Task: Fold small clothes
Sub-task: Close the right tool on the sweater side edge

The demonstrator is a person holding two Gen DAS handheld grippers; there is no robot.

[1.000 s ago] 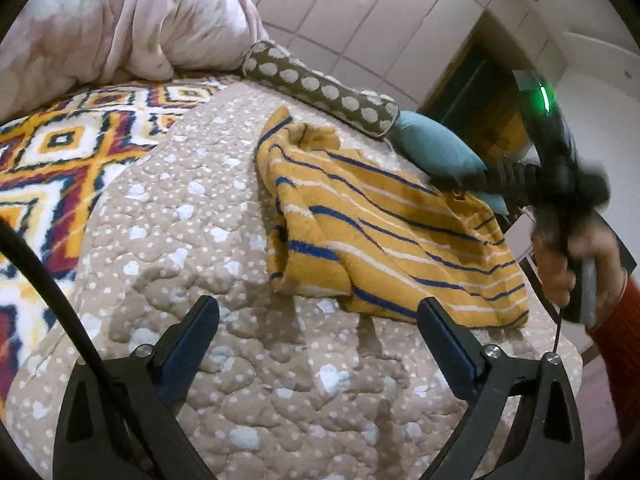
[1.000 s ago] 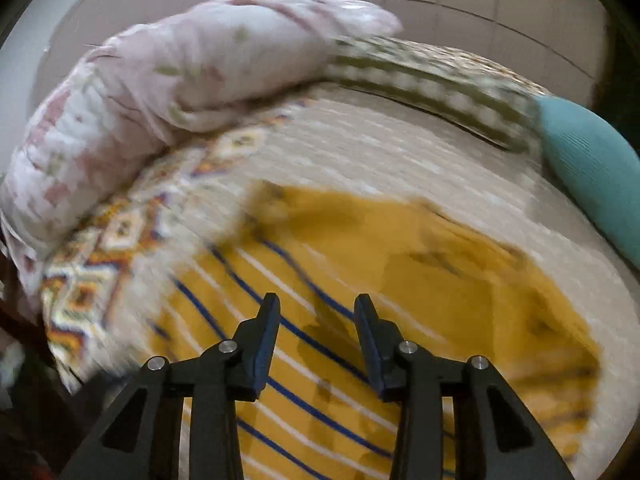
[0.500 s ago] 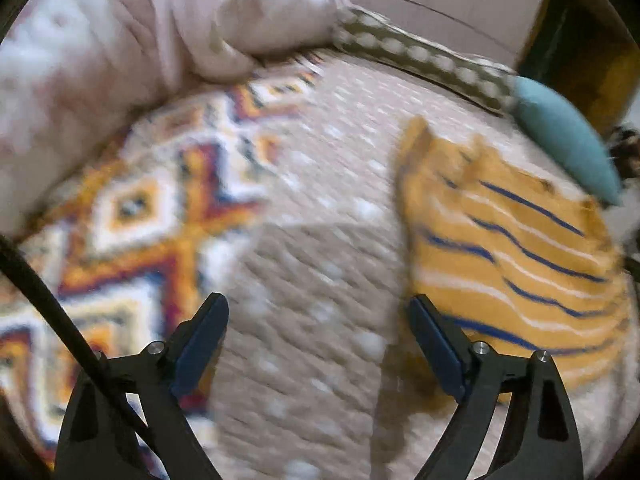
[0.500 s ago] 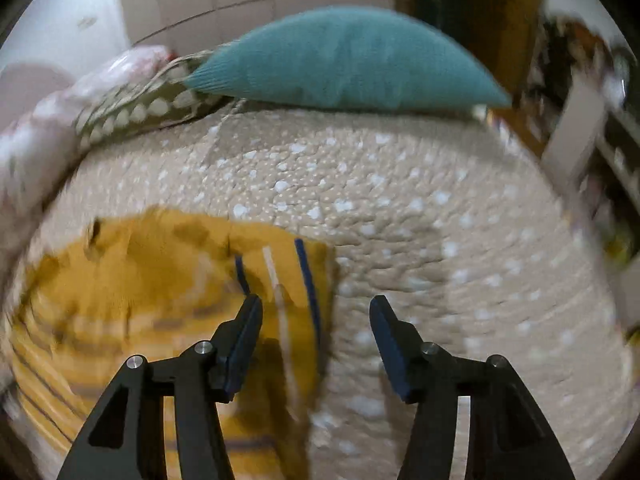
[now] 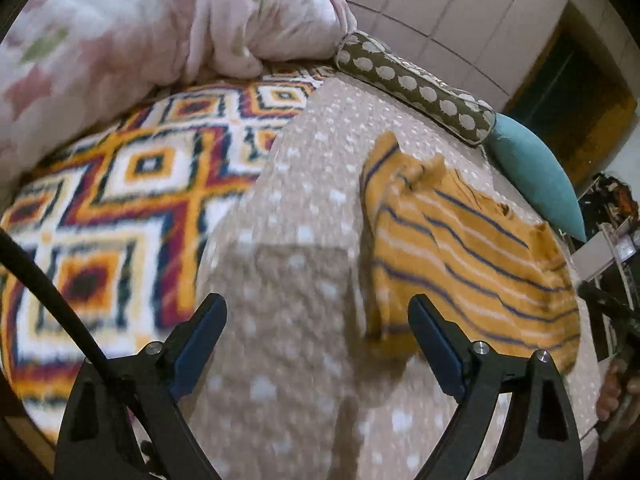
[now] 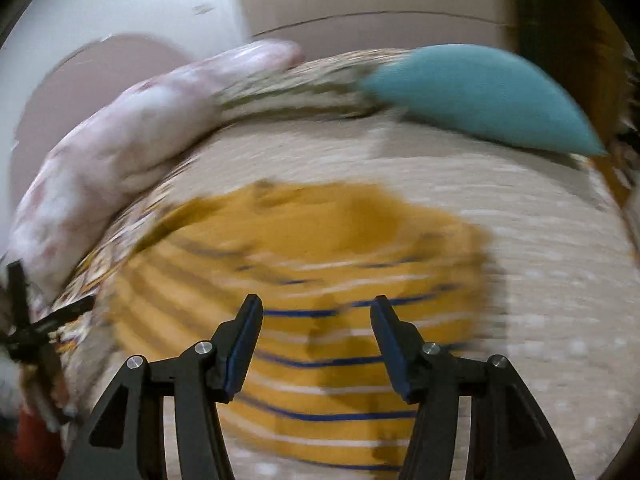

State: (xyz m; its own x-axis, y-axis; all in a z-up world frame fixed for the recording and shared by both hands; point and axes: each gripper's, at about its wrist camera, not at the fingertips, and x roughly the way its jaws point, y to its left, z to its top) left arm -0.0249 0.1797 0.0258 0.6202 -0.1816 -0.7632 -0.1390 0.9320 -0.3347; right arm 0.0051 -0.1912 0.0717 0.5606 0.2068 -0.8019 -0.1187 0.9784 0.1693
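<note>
Striped shirt: soft, light (creases easily); pinch hem corner at 5 o'clock. Left gripper wide open, empty; right gripper part-open, empty.

One striped garment lies on one dotted bedspread. There are two pillows, one spotted and one teal. One patterned blanket, one pink quilt and two grippers complete the count.
</note>
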